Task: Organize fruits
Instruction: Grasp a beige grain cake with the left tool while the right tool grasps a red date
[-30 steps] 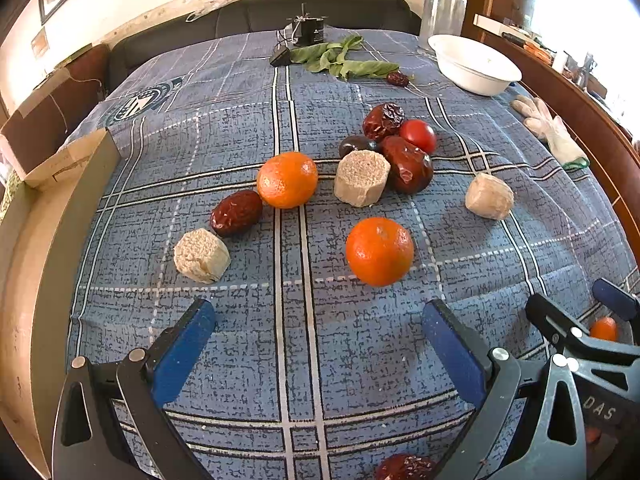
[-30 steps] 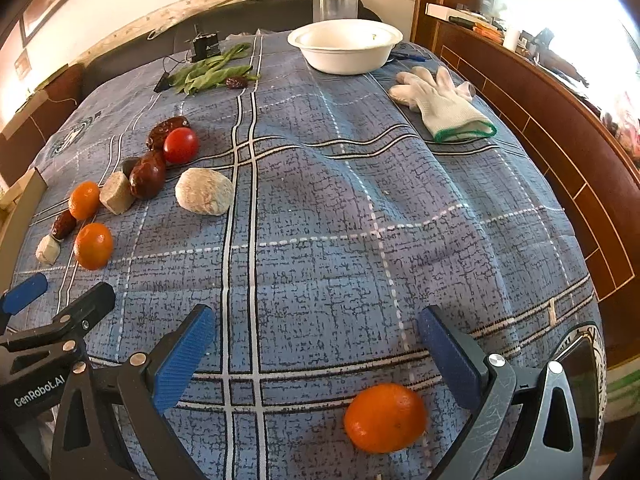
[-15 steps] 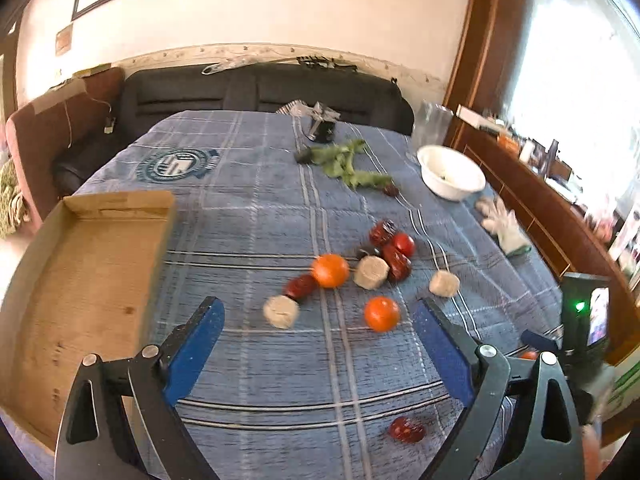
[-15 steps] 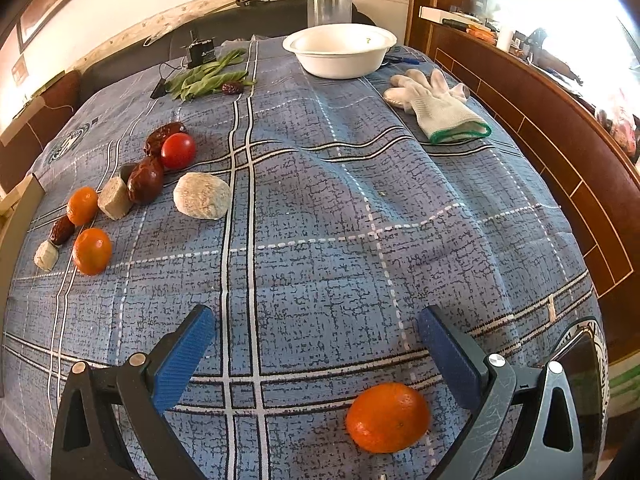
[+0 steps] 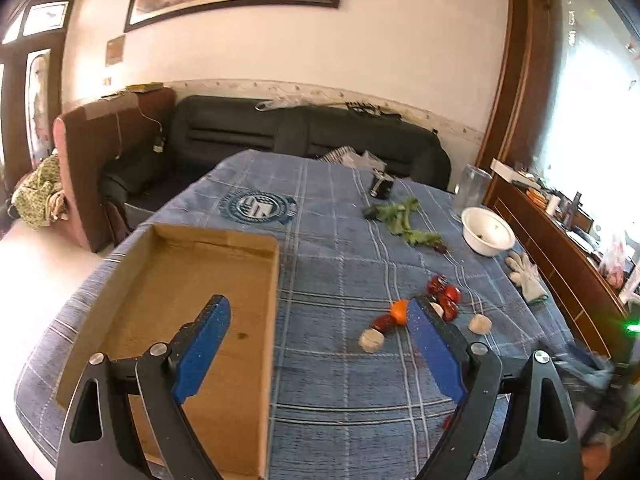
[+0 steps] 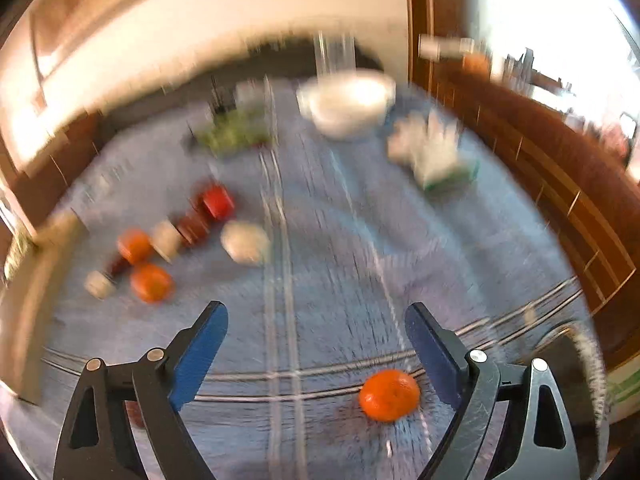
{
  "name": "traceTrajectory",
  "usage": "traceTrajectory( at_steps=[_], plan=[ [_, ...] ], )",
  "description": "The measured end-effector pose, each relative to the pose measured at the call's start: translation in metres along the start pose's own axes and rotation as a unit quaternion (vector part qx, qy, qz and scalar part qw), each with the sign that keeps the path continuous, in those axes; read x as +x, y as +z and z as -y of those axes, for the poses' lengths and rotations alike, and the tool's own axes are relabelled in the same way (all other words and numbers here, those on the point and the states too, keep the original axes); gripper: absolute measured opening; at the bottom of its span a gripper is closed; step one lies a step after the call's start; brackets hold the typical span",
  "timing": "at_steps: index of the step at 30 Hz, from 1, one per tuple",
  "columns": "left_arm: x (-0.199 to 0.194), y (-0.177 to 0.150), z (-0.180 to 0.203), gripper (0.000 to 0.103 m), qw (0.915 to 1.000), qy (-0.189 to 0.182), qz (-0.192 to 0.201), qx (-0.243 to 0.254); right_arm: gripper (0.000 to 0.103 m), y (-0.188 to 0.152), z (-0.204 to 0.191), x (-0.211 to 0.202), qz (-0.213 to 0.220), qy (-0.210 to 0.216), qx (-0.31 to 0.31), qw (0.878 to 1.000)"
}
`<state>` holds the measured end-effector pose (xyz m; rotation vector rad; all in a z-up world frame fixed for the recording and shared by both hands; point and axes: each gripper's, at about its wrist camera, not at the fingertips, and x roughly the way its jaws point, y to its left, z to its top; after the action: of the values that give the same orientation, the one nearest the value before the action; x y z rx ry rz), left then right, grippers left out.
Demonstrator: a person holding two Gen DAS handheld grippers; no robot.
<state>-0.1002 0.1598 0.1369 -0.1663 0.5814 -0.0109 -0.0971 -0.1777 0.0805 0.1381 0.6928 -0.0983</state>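
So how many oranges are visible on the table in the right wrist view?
3. One orange lies near the right gripper; another orange and the farthest orange sit in the blurred left cluster. None appear hidden.

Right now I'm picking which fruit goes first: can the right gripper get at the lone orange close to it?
Probably yes. The right gripper is open and empty, and the lone orange lies on bare tablecloth just beneath its right finger, nothing around it. The view is blurred.
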Motion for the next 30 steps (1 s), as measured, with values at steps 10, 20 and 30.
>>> traceTrajectory(
  at_steps=[10, 20, 30],
  plan=[
    [0.035, -0.026, -0.004, 0.089, 0.9973, -0.032, -0.065, -0.010, 0.088, -0.013, -0.046, 0.002, -0.064, 0.112, -0.045, 0.991],
    [0.077, -0.041, 0.014, 0.049, 0.9878, -0.064, -0.141, 0.011, 0.075, -0.049, -0.080, 0.026, -0.130, 0.152, -0.095, 0.975],
    [0.126, -0.043, 0.047, 0.049, 0.9821, -0.059, -0.170, 0.057, 0.060, -0.059, -0.091, 0.036, -0.158, 0.180, -0.119, 0.964]
  ],
)
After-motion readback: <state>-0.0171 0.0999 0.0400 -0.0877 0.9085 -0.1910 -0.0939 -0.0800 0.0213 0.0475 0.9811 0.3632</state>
